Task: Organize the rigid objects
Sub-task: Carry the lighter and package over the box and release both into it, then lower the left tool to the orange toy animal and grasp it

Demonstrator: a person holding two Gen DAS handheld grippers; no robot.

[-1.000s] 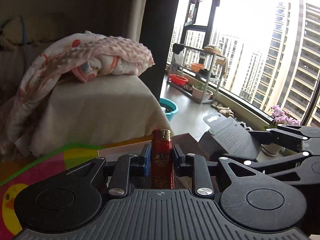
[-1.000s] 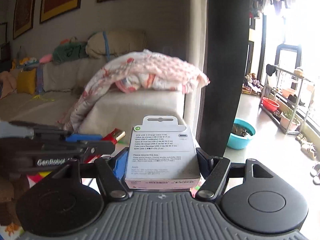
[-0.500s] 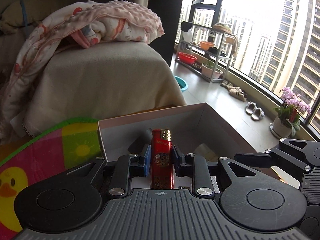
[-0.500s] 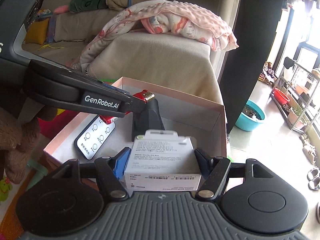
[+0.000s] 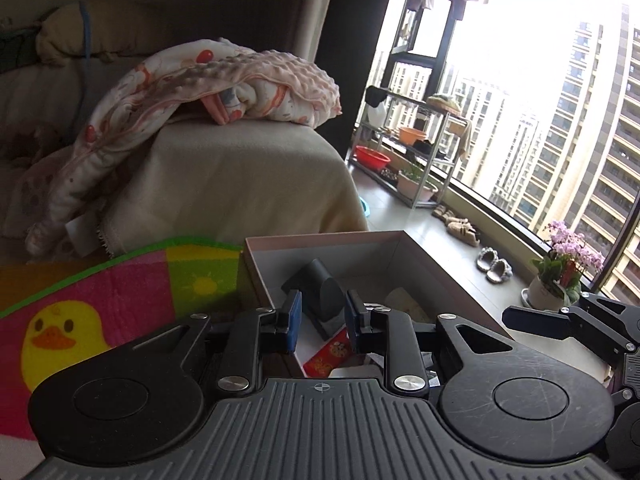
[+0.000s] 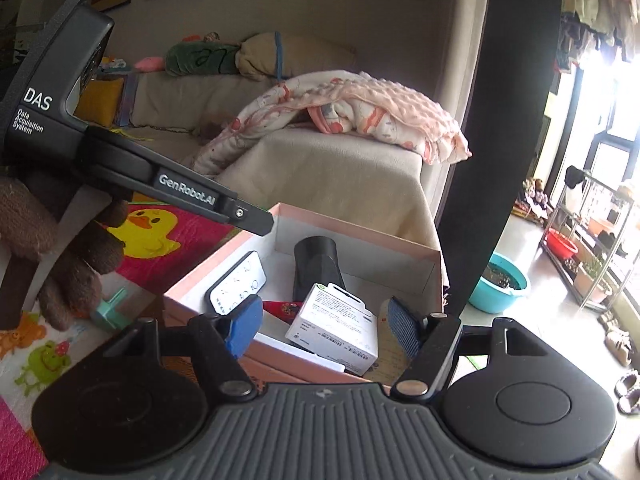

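With the red lighter [image 5: 326, 356] and white box [image 6: 334, 326] lying in the pink box [image 6: 352, 236], both tongs, left [image 5: 320, 316] and right [image 6: 322, 326], gape empty, so I judge next: withdraw, seek another item.

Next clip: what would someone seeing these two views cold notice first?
Probably the open pink cardboard box on the bright duck-print play mat, already holding a white carton, a red lighter, a remote and a dark cylindrical object. Both the left gripper and the right gripper hover empty over it. Behind, a pink blanket drapes the beige sofa.
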